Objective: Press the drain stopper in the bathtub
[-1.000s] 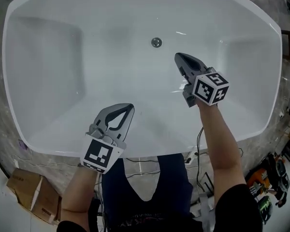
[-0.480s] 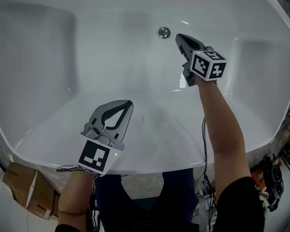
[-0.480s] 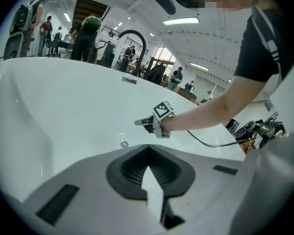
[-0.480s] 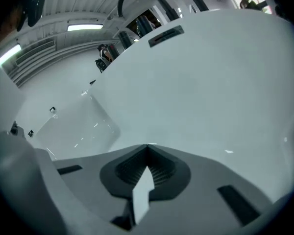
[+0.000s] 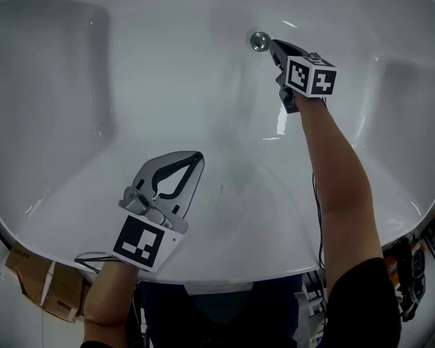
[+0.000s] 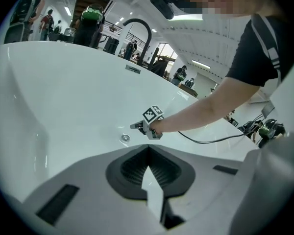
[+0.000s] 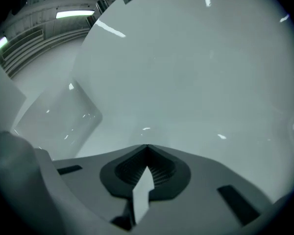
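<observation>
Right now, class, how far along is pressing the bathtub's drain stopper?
Done: the right gripper, jaws shut, is down in the bathtub. In hand: its tip sits beside the drain stopper, seemingly not on it. Left: the press itself. The left gripper, shut, hangs idle.

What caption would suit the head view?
Shut right gripper tip beside the round metal drain stopper in a glossy white bathtub; shut left gripper hovers over the near side.
</observation>
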The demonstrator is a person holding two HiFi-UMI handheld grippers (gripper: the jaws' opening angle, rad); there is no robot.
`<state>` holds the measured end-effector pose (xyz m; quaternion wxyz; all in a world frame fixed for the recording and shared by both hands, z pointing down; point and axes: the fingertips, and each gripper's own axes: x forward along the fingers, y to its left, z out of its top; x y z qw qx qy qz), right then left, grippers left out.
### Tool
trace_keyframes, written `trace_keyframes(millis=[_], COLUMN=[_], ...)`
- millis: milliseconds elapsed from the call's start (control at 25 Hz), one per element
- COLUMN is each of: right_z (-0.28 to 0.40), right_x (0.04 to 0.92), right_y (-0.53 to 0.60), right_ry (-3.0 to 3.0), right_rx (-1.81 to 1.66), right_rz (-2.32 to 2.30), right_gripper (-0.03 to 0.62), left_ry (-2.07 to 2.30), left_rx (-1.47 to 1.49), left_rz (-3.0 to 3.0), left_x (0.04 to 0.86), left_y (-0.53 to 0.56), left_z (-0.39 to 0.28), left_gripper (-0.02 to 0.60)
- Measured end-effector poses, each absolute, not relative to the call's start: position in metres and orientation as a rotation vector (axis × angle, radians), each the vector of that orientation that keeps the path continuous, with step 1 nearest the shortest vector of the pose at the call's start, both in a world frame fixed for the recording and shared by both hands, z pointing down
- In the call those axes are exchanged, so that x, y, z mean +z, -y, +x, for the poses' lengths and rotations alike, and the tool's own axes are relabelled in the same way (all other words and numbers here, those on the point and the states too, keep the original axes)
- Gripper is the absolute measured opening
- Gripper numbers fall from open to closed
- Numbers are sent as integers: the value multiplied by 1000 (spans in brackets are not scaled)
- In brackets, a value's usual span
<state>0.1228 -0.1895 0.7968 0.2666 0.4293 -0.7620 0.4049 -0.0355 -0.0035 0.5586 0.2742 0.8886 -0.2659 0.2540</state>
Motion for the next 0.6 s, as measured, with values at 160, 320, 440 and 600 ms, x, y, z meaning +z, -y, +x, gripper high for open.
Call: trace_keyframes(millis=[160,320,440,600], right_z=[126,130,133,130], right_x=[829,858,877,897], right_y=[194,200,202,203], right_ry=[2011,1948,1918,1889], right_rx=[1076,1071,1087,1089], right_rz=[1138,1140,1137,1121], right_gripper=[9,9,9,9], left_ry=[670,652,649,646], left_rx=[718,727,714,712], left_rz=[2393,2346,2295,2239], left_x=[570,581,586,594], left_y=[0,-4,-7,-4], left_z=[-37,-41,-43,-47], left_gripper=[6,6,6,6])
